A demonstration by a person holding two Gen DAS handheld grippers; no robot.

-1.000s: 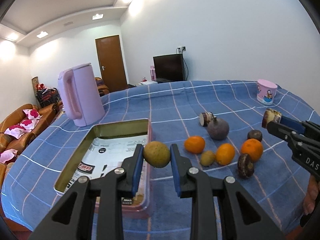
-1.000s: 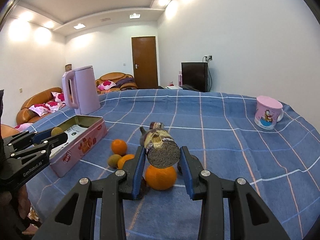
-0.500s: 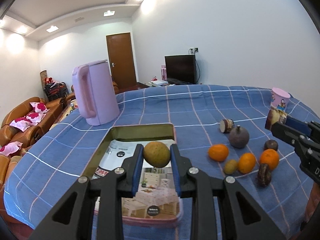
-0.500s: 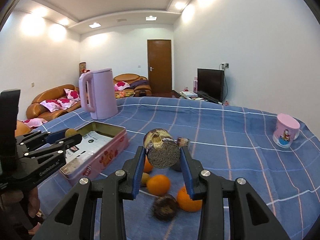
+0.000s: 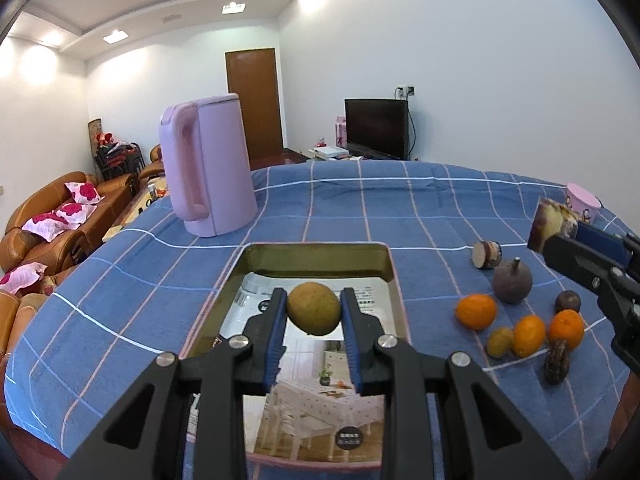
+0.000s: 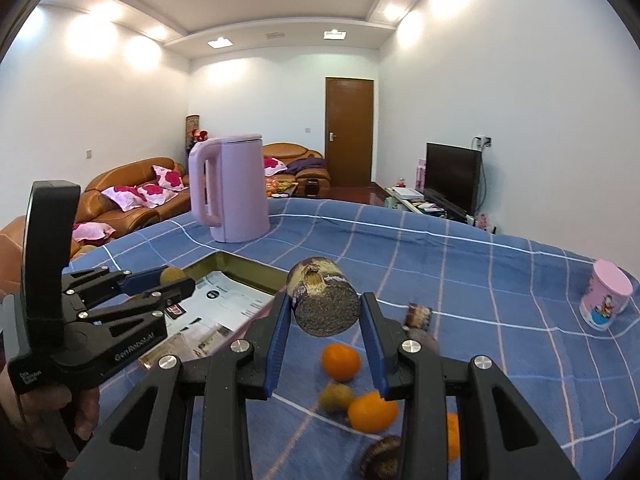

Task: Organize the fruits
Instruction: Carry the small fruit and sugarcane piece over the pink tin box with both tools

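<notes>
Gripping a round brown-green fruit (image 5: 313,308) between its blue pads, the left claw (image 5: 313,316) hangs over the open tin box (image 5: 394,268), which lies on the tabletop (image 5: 400,208) with its blue checked cloth. A printed sheet covers the bottom of the box. The right claw (image 6: 325,312) is closed on a cut piece of dragon fruit (image 6: 324,304) with a speckled face, and it is in the air above the cloth, just right of the box. On the cloth, right of the box, lie 3 oranges (image 5: 476,311), a small kiwi (image 5: 500,341), a dark round mangosteen (image 5: 512,279), 2 smaller dark fruits and another cut piece (image 5: 486,255). A pink kettle (image 5: 208,168) stands behind the box, and a pink cup (image 6: 606,300) stands well apart at the right edge.
</notes>
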